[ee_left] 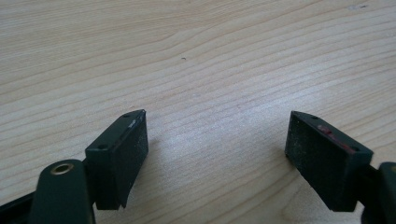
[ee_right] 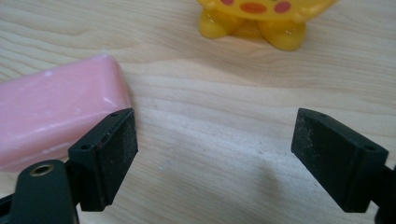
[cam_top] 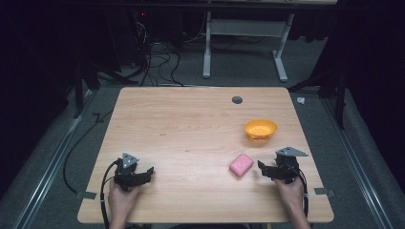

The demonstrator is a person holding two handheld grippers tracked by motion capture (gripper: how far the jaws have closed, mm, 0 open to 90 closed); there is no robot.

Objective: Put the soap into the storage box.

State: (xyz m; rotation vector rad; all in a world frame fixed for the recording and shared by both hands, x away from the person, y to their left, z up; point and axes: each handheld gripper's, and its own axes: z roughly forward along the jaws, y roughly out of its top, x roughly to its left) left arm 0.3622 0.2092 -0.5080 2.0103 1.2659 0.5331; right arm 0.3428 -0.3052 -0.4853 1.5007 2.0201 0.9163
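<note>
On the wooden table (cam_top: 191,129), the left gripper (cam_top: 143,174) rests near the front-left corner, jaws spread wide over bare wood. The right gripper (cam_top: 265,170) sits front-right, jaws also wide and gripping nothing — a pink bar (cam_top: 241,165) lies just beside its left jaw, with a yellow bowl (cam_top: 261,129) farther back on the right

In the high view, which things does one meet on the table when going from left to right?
left gripper → pink soap bar → yellow bowl → right gripper
</note>
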